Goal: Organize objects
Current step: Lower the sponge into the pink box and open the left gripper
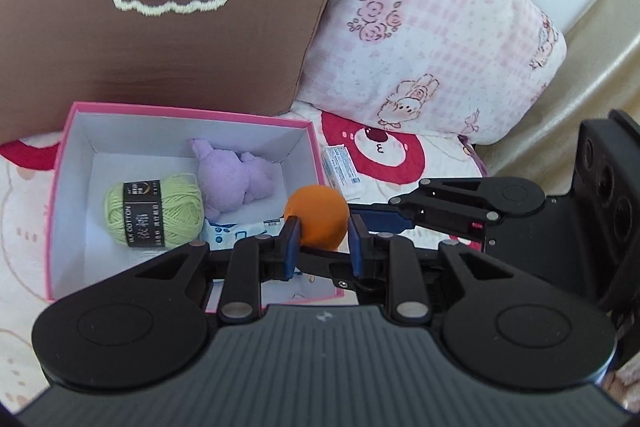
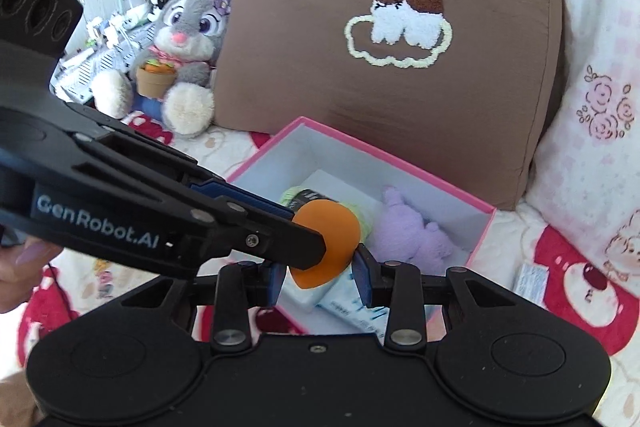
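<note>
Your left gripper (image 1: pixel 322 241) has its blue pads pressed on either side of the orange sponge (image 1: pixel 318 217), which sits above the near right corner of the pink box (image 1: pixel 64 147). Your right gripper (image 2: pixel 320 277) meets it from the side; its fingers also flank the sponge (image 2: pixel 326 245), but you cannot tell from either view whether they are clamped on it or just beside it. Under both tools lies a bedspread (image 1: pixel 400 155) printed with red and white cartoon faces. The box is white inside and holds a green yarn ball (image 1: pixel 154 209), a purple plush toy (image 1: pixel 236 179) and a white packet with blue print (image 1: pixel 232 233). Another small white packet (image 1: pixel 342 169) lies on the bedspread just outside the box's right wall. Behind the box leans a brown pillow (image 2: pixel 400 67) with an embroidered cloud, a pink checked pillow (image 1: pixel 432 27) beside it. To the left sits a grey rabbit plush (image 2: pixel 186 39), with cluttered shelves beyond it.
</note>
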Demonstrator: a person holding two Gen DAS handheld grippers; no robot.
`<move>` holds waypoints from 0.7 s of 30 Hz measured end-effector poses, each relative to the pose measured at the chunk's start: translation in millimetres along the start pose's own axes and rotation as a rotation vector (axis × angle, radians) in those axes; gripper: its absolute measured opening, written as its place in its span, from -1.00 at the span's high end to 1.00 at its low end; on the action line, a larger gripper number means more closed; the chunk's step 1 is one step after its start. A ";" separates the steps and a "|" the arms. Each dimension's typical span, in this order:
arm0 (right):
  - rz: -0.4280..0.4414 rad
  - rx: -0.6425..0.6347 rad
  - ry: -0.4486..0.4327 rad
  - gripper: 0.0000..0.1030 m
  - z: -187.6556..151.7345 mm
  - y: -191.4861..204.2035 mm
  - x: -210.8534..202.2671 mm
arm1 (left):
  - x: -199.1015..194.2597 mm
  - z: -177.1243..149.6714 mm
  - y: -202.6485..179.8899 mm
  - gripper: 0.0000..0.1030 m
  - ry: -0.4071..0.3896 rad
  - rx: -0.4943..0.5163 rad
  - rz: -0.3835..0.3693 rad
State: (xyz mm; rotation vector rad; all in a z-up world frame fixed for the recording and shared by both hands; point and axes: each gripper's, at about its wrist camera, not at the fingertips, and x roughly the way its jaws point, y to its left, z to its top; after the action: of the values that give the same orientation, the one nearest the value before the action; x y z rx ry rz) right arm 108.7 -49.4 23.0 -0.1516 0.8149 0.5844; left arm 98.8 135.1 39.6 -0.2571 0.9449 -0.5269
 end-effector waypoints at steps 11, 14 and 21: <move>0.000 0.056 0.081 0.22 6.8 -31.3 58.1 | 56.0 5.3 44.8 0.55 -0.006 -0.125 -0.009; -0.023 0.024 0.105 0.22 8.9 -28.8 71.3 | 65.8 5.5 53.7 0.54 -0.002 -0.146 -0.002; -0.101 -0.071 0.120 0.22 6.9 -24.6 94.9 | 90.1 5.5 66.9 0.50 0.003 -0.175 0.001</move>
State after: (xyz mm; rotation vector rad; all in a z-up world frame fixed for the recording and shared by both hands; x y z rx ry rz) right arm 177.7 -26.4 -43.1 -0.2936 0.8977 0.5130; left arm 167.0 143.5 -49.3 -0.4128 0.9951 -0.4439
